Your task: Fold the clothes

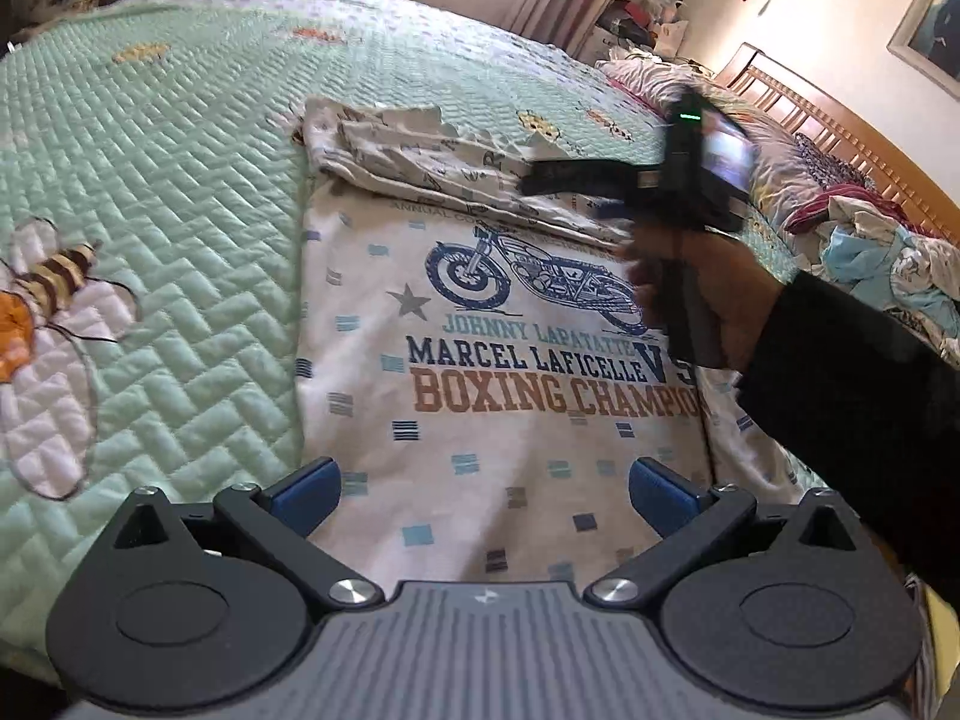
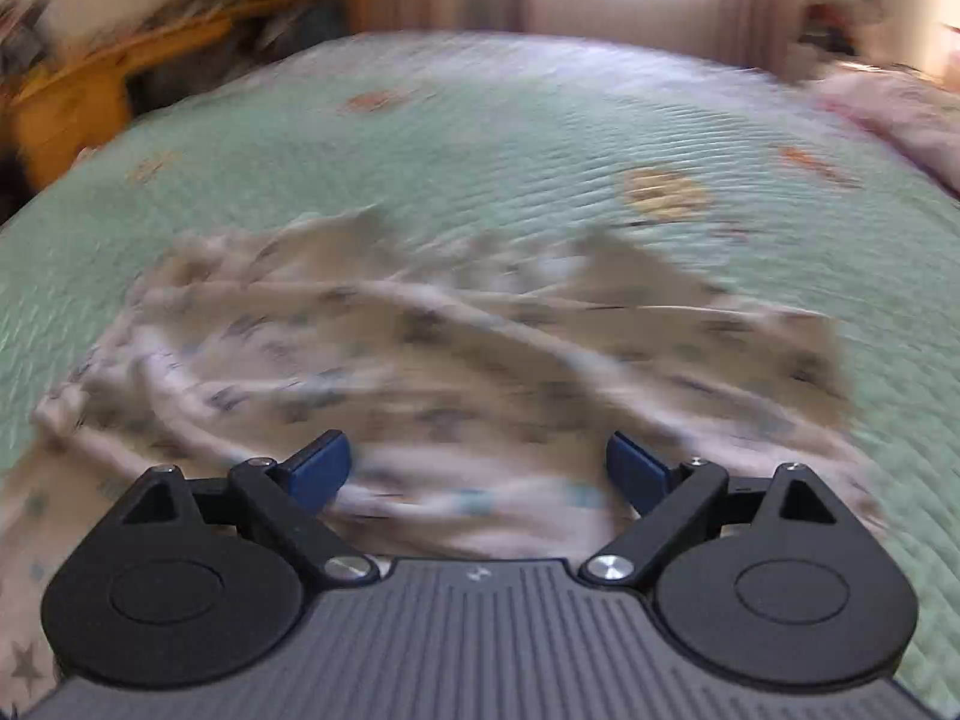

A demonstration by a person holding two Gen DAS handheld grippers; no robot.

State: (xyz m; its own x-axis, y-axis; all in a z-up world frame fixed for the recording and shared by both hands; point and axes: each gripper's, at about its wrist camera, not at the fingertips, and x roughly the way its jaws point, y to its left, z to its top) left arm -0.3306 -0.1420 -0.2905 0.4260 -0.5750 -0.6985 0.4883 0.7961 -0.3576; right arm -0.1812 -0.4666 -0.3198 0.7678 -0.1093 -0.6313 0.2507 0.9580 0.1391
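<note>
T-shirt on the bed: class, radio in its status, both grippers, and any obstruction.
Left gripper open, empty. Right gripper open, over folded top. T-shirt flat, top folded down. Nothing in the way.

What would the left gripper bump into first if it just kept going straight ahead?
Probably the printed T-shirt lying on the quilt: the open left gripper points at it, with nothing between. Depth is hard to judge.

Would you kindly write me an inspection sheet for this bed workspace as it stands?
Surface: green quilted bedspread with bee motifs.
Job's things: white printed T-shirt lying flat, its top part folded down over the chest print.
Clutter: heap of clothes at the bed's far right.
Grippers: left gripper open above the shirt's lower part; right gripper open over the folded top part, view blurred.
Cables: nothing seen.
Surroundings: wooden headboard, curtains, framed picture.
</note>
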